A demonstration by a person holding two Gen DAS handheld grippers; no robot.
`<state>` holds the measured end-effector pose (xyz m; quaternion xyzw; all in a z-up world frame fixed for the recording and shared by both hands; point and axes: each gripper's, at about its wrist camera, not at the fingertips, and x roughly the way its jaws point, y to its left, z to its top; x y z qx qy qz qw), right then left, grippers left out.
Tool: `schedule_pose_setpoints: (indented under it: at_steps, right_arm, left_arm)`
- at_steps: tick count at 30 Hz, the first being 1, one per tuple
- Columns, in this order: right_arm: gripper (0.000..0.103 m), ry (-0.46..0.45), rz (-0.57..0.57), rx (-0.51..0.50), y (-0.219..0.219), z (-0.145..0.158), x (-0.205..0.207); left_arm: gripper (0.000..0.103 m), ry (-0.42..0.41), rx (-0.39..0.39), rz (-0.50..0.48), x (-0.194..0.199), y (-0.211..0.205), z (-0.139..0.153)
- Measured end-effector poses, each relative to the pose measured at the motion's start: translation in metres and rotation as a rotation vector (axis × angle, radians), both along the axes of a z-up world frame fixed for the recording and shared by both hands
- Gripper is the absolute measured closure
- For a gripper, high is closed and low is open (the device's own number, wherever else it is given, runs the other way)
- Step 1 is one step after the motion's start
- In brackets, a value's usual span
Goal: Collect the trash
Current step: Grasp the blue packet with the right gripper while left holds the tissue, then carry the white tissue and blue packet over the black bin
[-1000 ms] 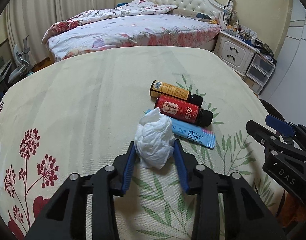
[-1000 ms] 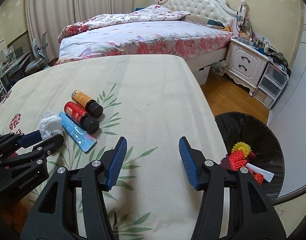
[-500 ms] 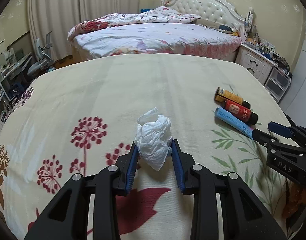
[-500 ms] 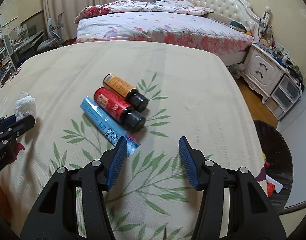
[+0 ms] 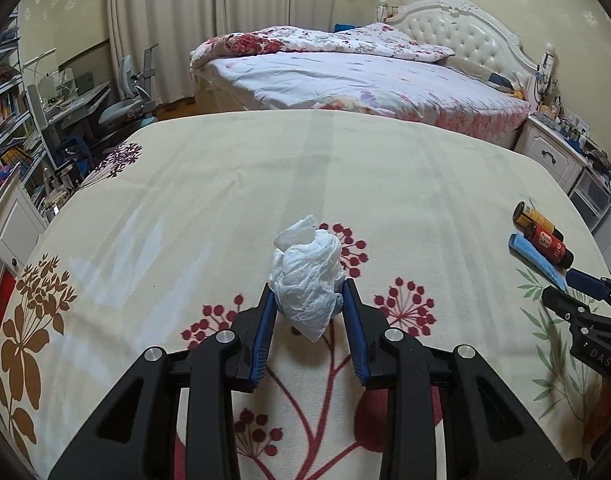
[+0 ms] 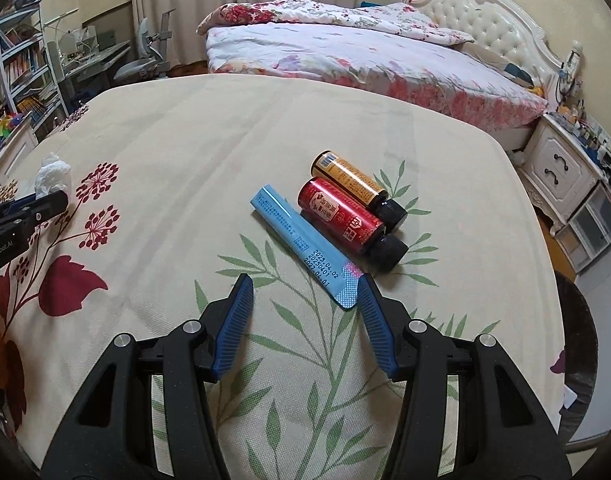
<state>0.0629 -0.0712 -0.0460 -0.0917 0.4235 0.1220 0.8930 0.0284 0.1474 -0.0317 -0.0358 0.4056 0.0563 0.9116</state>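
With your left gripper (image 5: 307, 334) clamped on the tissue (image 5: 307, 280) above the bed's left half and your right gripper (image 6: 303, 322) open, next carry it to a bin.

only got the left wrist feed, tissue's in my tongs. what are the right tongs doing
Observer: The right tongs are open and empty, above the cloth near the blue tube.
Operator: is the tube's near end between them
Observer: Not quite; its crimped end sits just ahead of the right-hand pad.
Operator: any print on it
Observer: Yes, dates are printed along it, and the red bottle and orange bottle lie side by side against its far side, black caps toward the right.
Operator: bin anywhere
Observer: A dark round rim shows past the bed edge at far right.
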Motion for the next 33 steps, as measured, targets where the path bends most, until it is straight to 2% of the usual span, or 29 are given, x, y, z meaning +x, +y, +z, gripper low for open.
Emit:
schedule_pose_setpoints:
  at_steps: [8, 14, 18, 21, 24, 26, 33]
  right_arm:
    - [0.049, 0.027, 0.0, 0.036, -0.005, -0.004, 0.017]
    - [0.049, 0.052, 0.101, 0.071, 0.014, -0.003, 0.004]
    - [0.049, 0.034, 0.072, 0.053, 0.018, -0.001, 0.008]
    - [0.052, 0.034, 0.041, 0.048, 0.018, -0.002, 0.016]
    - [0.062, 0.03, 0.05, 0.03, 0.022, -0.004, 0.018]
    - [0.078, 0.033, 0.07, 0.029, 0.026, -0.003, 0.016]
    - [0.08, 0.028, 0.088, 0.041, 0.027, 0.0, 0.004]
  left_arm:
    - [0.069, 0.005, -0.002, 0.03, 0.0, 0.017, -0.003]
    - [0.069, -0.002, -0.009, 0.025, 0.0, 0.018, -0.003]
    - [0.069, -0.002, -0.011, 0.024, 0.0, 0.018, -0.002]
    - [0.069, -0.002, -0.009, 0.027, 0.0, 0.018, -0.003]
    - [0.069, -0.001, -0.012, 0.028, -0.001, 0.02, -0.002]
    - [0.069, -0.002, -0.009, 0.026, 0.0, 0.02, -0.003]
    - [0.07, -0.022, 0.003, 0.019, -0.003, 0.014, 0.001]
